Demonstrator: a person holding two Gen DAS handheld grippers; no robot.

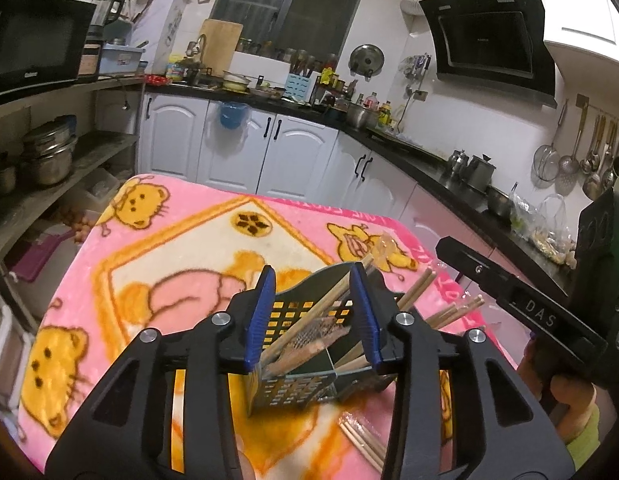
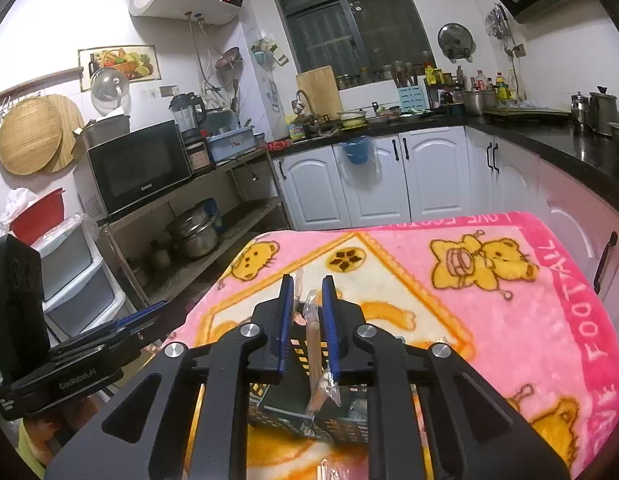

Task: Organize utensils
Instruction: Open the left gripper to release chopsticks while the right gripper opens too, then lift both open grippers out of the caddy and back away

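In a cluttered kitchen, a table draped in a pink blanket (image 1: 181,240) printed with yellow bears was seen, set before white cabinets (image 2: 373,180) under a black counter (image 1: 437,168). A microwave (image 2: 139,166) stood on a shelf rack with steel pots (image 2: 195,232) beneath, and ladles (image 1: 589,156) were hung on the wall beside a black hood (image 1: 493,36).

On the blanket a dark perforated holder (image 1: 297,376) was placed, divided into compartments. Wooden chopsticks (image 1: 329,308) were stood in it at a slant, and more chopsticks (image 1: 365,440) were laid loose on the blanket just beside it.

The left gripper (image 1: 315,312) was held over the holder with its blue pads spread; chopsticks were seen between them, but not pinched. The right gripper (image 2: 309,324) was parted narrowly, a wrapped chopstick (image 2: 314,356) standing between its pads; contact with either pad could not be told.

The holder's base was largely hidden by both grippers, and which compartment each chopstick occupied could not be made out. Only a hand (image 1: 569,396) and a green sleeve were shown of the person.
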